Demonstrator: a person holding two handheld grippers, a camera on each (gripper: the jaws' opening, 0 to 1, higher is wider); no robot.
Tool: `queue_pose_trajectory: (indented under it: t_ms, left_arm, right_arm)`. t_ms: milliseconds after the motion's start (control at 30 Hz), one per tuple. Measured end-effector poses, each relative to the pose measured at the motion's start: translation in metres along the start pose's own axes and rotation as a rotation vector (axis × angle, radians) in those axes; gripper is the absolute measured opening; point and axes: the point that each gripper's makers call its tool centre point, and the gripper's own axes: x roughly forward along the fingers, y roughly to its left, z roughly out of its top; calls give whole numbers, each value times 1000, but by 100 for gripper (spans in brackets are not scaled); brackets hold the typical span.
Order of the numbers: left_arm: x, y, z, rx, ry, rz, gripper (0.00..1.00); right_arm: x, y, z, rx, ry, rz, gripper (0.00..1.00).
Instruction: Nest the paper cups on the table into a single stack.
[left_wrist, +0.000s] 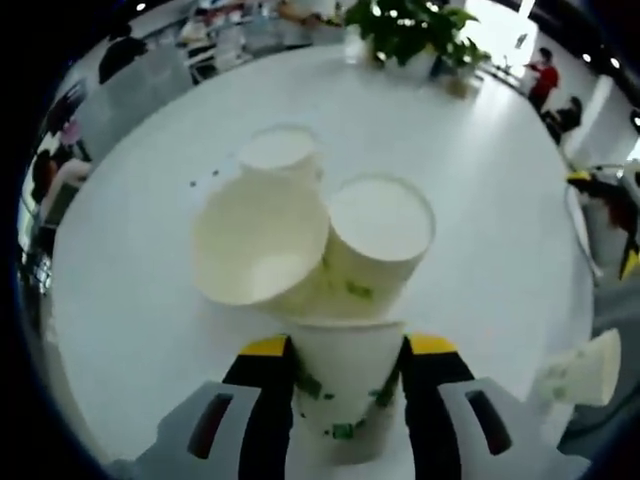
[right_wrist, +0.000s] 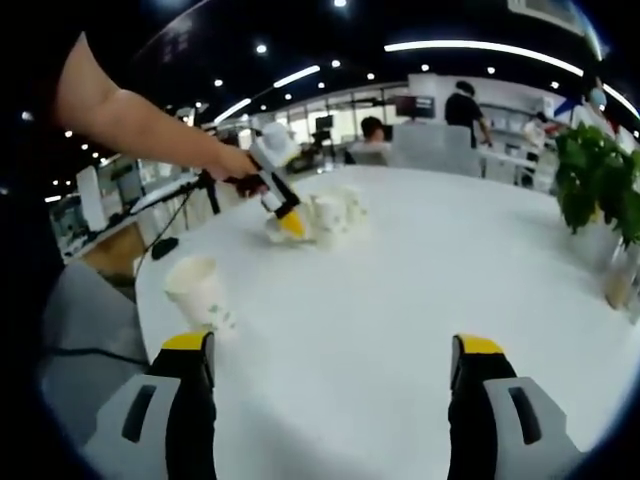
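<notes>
Matt white paper cups (left_wrist: 340, 300) on a smooth, faintly glossy white table (left_wrist: 480, 180).

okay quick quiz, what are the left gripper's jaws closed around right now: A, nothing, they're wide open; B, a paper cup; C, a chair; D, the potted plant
B: in the left gripper view the left gripper has its yellow-tipped jaws pressed on both sides of a paper cup, beside the other cups on the white table.

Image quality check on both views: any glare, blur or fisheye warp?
Left gripper view: table and cup interiors wash out nearly white, edges soft. Right gripper view: ceiling lights flare, the table rim bows from fisheye, distant cups blurred, near cup sharper.
</notes>
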Motion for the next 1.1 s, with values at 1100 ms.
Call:
queue_pose_trajectory:
  t_ms: [1100]
  left_arm:
    - [-81,-26,59,44,-299,-69,39]
  right_arm:
    - [0,-4,34,-46,-30,4,97]
